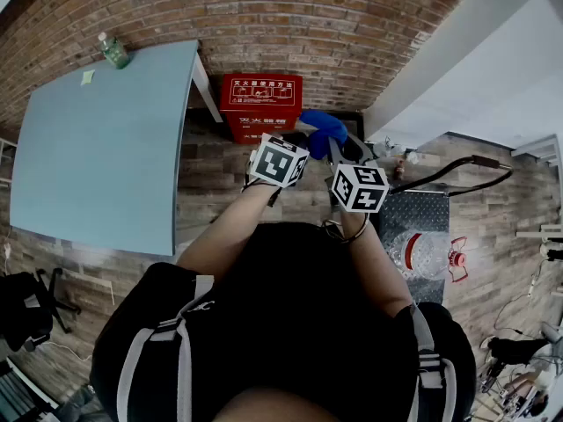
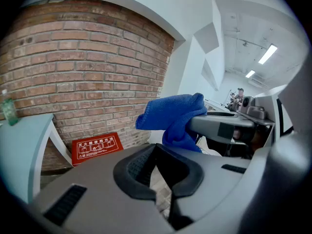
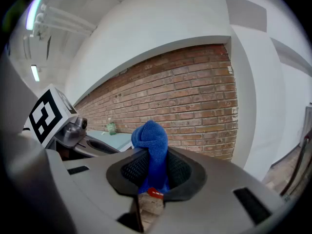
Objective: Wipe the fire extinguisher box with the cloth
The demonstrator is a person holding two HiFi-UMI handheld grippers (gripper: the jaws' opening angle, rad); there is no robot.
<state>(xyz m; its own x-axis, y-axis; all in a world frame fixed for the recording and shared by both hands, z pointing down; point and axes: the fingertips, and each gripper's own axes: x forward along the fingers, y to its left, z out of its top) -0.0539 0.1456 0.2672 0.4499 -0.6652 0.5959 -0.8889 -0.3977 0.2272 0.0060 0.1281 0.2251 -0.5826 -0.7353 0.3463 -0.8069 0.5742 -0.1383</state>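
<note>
The red fire extinguisher box (image 1: 259, 104) stands on the floor against the brick wall; it also shows low left as the red box (image 2: 96, 146) in the left gripper view. My right gripper (image 3: 155, 172) is shut on a blue cloth (image 3: 151, 145), which bunches up above its jaws. In the head view the blue cloth (image 1: 324, 130) hangs just right of the box, held by the right gripper (image 1: 339, 148). My left gripper (image 2: 158, 172) is open with nothing between its pads, and the cloth (image 2: 173, 116) hangs ahead of it. The left gripper (image 1: 295, 137) hovers before the box's front.
A light blue table (image 1: 97, 148) with a green bottle (image 1: 113, 51) stands left of the box. To the right are a metal hand cart (image 1: 413, 209) and a clear jug (image 1: 422, 253). A white wall corner rises at the right, and an office chair (image 1: 31, 310) sits at the lower left.
</note>
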